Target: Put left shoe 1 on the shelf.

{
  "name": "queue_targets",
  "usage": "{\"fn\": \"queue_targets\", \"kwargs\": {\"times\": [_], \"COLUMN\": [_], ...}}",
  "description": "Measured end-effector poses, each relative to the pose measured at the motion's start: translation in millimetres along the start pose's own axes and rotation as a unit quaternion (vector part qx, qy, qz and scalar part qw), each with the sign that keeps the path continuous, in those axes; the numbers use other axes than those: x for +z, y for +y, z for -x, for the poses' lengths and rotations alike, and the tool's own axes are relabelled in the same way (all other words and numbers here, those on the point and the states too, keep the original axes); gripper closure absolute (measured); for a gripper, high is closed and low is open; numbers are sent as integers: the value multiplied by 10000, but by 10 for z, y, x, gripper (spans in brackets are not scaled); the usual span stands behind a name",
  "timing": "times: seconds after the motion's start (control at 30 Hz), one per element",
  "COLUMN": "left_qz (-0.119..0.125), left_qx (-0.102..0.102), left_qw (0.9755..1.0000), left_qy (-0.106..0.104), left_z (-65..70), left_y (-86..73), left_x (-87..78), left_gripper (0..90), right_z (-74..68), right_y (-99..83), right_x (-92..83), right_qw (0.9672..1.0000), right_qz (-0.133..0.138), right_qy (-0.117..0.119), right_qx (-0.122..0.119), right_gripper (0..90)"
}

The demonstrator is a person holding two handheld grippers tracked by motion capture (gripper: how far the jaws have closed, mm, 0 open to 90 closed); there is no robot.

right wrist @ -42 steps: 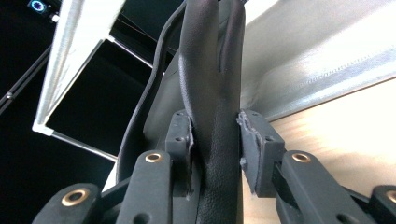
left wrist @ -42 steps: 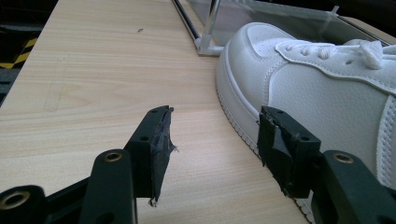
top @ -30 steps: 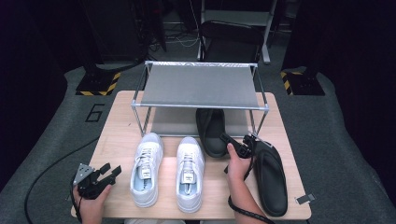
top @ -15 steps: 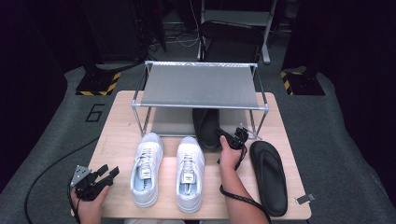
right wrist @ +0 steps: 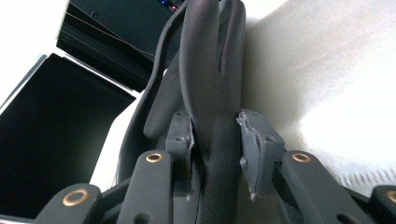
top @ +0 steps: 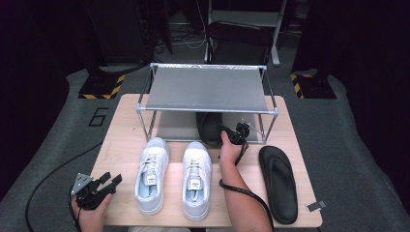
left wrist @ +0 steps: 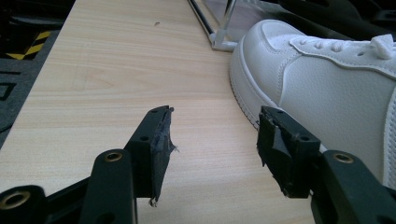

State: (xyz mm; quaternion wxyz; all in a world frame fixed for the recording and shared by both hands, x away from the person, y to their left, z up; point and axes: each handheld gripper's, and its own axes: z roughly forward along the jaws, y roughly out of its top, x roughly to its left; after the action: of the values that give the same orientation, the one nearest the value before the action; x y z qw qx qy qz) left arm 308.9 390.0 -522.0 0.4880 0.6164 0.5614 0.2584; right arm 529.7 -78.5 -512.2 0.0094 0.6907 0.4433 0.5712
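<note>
The only legible writing is a large grey "6" (top: 99, 116) on the dark floor mat left of the light wooden table (top: 123, 125). The right gripper (top: 227, 131) is clamped on the strap of a matte black rubber flip-flop sandal (top: 209, 126), which lies under the grey metal shoe rack (top: 208, 89), on its right half. Its smooth strap runs up between the pads in the right gripper view (right wrist: 208, 88). The left gripper (top: 110, 182) sits at the near left corner, jaws apart and empty, beside a white leather sneaker (left wrist: 322, 79).
</note>
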Motion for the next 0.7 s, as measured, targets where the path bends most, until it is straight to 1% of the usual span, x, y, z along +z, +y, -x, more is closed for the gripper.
{"fn": "queue_targets", "kwargs": {"times": [0.03,0.07,0.1,0.2,0.27,0.3,0.33,0.43,0.47,0.5,0.53,0.6,0.63,0.67,0.7], "left_qz": [-55,-43,-46,-41,-35,-17,-27,-33,43,0,-33,-35,-34,-37,-1], "left_qx": [1,-14,-16,-1,3,-13,-20,-28,-27,-37,-31,-35,-39,-25,-44], "left_qw": [10000,10000,10000,10000,10000,10000,10000,10000,10000,10000,10000,10000,10000,10000,10000], "left_qy": [-21,-15,-18,-20,-21,-14,-15,-11,23,6,-5,-1,-3,1,-5], "left_z": [-6,-6,-7,-7,-9,-9,-10,-15,-13,-15,-19,-22,-22,-23,-19], "left_y": [4,3,4,1,1,-2,-1,-4,-8,-7,-4,-5,-6,-6,-10], "left_x": [-11,-15,-18,-22,-25,-26,-28,-36,-32,-44,-53,-56,-54,-53,-46], "left_gripper": [445,446,446,446,446,446,446,446,446,446,446,446,446,447,446], "right_z": [1,-7,-9,-24,-8,-28,-29,-21,-12,-1,6,12,1,6,12], "right_y": [4,5,8,7,6,4,4,13,14,16,16,15,12,8,2], "right_x": [24,37,61,109,147,139,146,163,174,186,193,222,224,238,259], "right_qw": [10000,10000,10000,9999,9997,9999,9999,9998,9996,9994,9995,9992,9995,9992,9983], "right_qz": [26,17,-12,6,164,51,65,48,98,150,148,142,112,115,123], "right_qy": [-70,-16,-77,-115,-95,-109,-146,-181,-206,-199,-181,-315,-227,-281,-445], "right_qx": [-19,20,-19,-29,-147,-17,-24,-103,-177,-233,-220,-189,-161,-262,-347], "right_gripper": [663,663,663,662,662,663,662,662,662,662,662,662,661,661,660]}}
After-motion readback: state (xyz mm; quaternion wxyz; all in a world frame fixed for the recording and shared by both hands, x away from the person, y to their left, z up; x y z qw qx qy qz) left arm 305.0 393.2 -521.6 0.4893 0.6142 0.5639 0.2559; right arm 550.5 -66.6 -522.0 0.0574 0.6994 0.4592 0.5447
